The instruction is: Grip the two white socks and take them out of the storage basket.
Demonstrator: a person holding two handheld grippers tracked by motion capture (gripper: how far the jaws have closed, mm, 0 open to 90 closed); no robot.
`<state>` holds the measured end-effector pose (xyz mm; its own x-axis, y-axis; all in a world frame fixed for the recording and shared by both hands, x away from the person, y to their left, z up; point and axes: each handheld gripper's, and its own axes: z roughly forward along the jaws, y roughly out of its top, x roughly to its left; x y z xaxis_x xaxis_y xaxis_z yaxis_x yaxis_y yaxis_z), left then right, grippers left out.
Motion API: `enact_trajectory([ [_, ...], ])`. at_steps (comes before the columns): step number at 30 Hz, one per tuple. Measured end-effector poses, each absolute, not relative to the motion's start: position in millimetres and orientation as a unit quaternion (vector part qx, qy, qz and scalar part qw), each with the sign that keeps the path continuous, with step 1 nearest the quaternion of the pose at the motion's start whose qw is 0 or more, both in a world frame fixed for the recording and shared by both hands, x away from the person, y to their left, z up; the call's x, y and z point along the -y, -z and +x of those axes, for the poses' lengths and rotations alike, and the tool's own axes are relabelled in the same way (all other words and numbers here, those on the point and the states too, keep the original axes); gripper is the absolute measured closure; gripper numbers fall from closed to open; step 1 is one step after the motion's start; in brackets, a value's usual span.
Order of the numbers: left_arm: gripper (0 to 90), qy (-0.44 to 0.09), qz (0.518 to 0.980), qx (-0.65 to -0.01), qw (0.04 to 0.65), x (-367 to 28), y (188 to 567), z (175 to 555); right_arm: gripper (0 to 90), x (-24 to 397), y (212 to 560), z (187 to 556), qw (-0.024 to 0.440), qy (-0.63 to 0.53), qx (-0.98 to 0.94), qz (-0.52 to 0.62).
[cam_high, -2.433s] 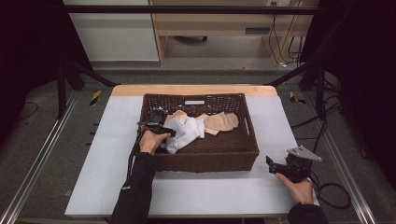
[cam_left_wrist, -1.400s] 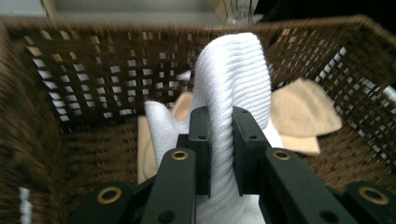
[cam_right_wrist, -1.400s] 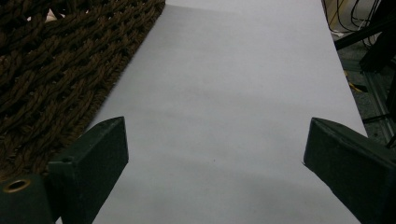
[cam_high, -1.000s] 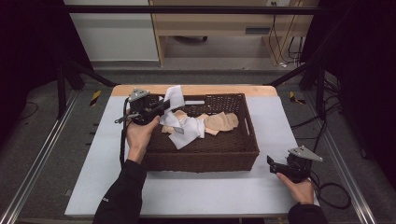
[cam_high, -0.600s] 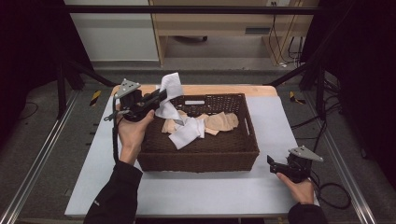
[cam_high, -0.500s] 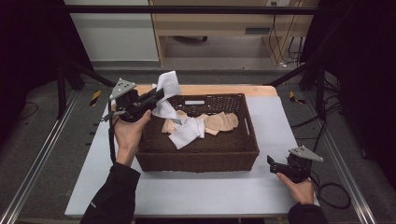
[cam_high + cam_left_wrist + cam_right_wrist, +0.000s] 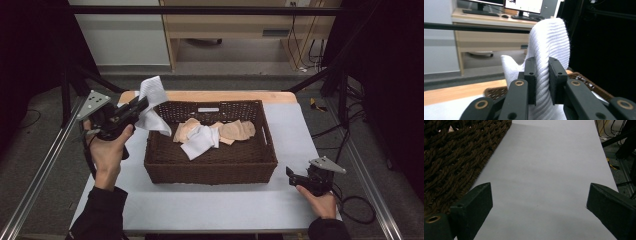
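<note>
My left gripper is shut on a white ribbed sock, held in the air above the basket's left rim; the sock stands pinched between the two black jaws in the left gripper view. The dark wicker basket sits mid-table and holds another white sock and some beige socks. My right gripper rests low on the table at the front right, open, its jaws wide apart over bare white tabletop with nothing between them.
The basket's woven wall lies just left of the right gripper. The white table has open room in front of the basket and at both sides. A wooden desk with monitors stands behind the table.
The left gripper has lifted the white sock out of the basket and carried it up and to the left, past the basket's rim. The right gripper has stayed put.
</note>
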<state>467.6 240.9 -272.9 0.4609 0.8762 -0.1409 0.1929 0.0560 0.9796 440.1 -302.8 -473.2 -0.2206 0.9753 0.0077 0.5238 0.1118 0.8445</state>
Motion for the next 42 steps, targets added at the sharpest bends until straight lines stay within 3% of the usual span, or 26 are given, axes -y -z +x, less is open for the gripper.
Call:
enact_trajectory([
  [12, 78.0, -0.314, 0.592, -0.458, 0.585, -294.8, 290.3, 445.9, 6.8, 303.1, 473.5, 439.9, 0.299, -0.378, -0.682, 0.549],
  [17, 77.8, -0.312, 0.582, -0.487, 0.572, -319.8, 316.6, 443.6, 6.8, 302.9, 473.7, 440.3, 0.3, -0.378, -0.682, 0.549],
  [32, 75.7, -0.269, 0.609, -0.552, 0.502, -332.8, 374.1, 462.2, 6.9, 303.4, 472.0, 437.9, 0.295, -0.387, -0.68, 0.549],
  [42, 74.5, -0.253, 0.649, -0.587, 0.413, -335.0, 422.8, 476.8, 6.9, 303.8, 471.9, 438.0, 0.296, -0.387, -0.679, 0.549],
])
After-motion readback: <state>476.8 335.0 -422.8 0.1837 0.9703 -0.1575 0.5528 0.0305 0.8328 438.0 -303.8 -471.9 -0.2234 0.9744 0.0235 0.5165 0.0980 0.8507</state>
